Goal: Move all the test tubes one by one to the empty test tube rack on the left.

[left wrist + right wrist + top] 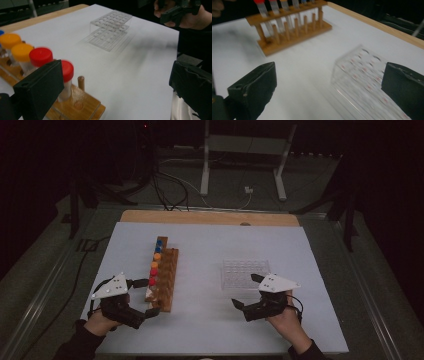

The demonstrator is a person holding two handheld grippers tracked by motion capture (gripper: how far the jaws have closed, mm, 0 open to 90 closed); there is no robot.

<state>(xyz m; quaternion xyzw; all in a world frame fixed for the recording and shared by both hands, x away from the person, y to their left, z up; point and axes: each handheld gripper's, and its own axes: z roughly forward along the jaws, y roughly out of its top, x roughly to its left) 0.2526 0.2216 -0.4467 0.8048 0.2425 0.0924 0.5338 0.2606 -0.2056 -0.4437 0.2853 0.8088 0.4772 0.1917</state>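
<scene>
A wooden rack stands left of the middle of the white mat, with a row of tubes capped blue, orange and red. My left gripper is open, its jaws astride the rack's near end. In the left gripper view the nearest red-capped tube stands just inside the left jaw, untouched by the pads, above the rack's base. A clear plastic rack sits right of the middle. My right gripper is open just in front of it; the clear rack lies partly between its jaws.
The white mat covers a wooden table. In the left gripper view the clear rack stands across the mat, with the other hand's gripper beyond it. The wooden rack shows far off in the right gripper view.
</scene>
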